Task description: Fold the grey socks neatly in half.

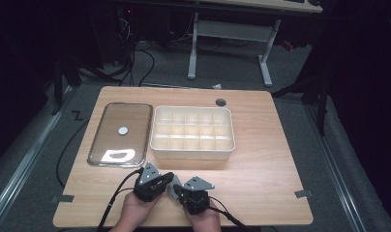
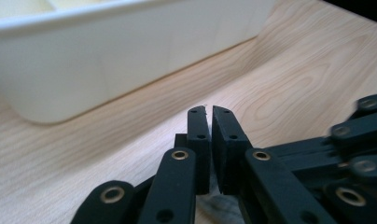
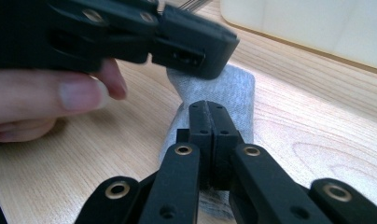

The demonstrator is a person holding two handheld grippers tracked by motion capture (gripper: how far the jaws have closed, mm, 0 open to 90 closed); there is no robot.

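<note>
A small grey cloth (image 3: 224, 93) is bunched on the wooden table (image 1: 261, 174) near its front edge, between my two grippers (image 1: 173, 189). My right gripper (image 3: 208, 105) is shut, its jaws pinching the cloth, which shows on both sides of them and under their base. My left gripper (image 2: 209, 109) is closed to a thin slit, with grey cloth (image 2: 210, 205) showing beneath the jaw bases. In the right gripper view the left gripper (image 3: 196, 46) crosses above the cloth's top, with a hand's fingers (image 3: 79, 93) beside it.
A white compartment box (image 1: 192, 152) stands just beyond the grippers, its wall (image 2: 107, 60) close in the left gripper view. A clear lid (image 1: 99, 130) lies to the box's left. A round hole (image 1: 221, 102) sits in the table's far side.
</note>
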